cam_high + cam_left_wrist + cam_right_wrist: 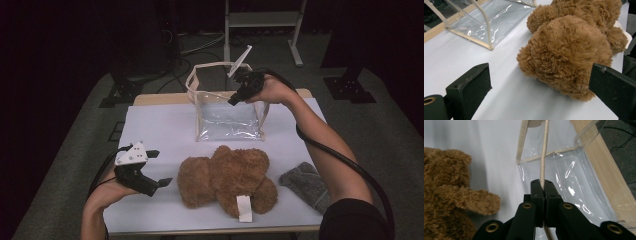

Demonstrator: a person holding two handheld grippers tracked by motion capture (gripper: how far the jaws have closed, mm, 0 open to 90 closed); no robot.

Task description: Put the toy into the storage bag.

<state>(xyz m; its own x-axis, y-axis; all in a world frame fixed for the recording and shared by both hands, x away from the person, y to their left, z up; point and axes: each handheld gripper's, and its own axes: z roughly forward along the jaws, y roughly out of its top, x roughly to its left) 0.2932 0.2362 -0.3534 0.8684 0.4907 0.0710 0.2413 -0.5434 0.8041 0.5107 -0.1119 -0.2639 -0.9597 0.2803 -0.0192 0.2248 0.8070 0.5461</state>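
A brown teddy bear point(225, 180) lies on the white mat, a white tag point(244, 207) at its near side. Just left of it my left gripper point(164, 167) stands open, and in the left gripper view the bear's furry head point(569, 55) lies ahead between the wide black jaws of the left gripper point(540, 82), untouched. Behind the bear stands a clear plastic bag point(227, 117) with beige trim. My right gripper point(234, 100) is over the bag's right rim. In the right gripper view the right gripper point(541, 183) is shut on the bag's beige rim strip point(543, 157).
A grey cloth point(305, 185) lies at the mat's right front. The white mat point(155, 125) covers a wooden table point(160, 98). A metal stand point(262, 20) and cables sit on the floor beyond. Each gripper trails a black cable.
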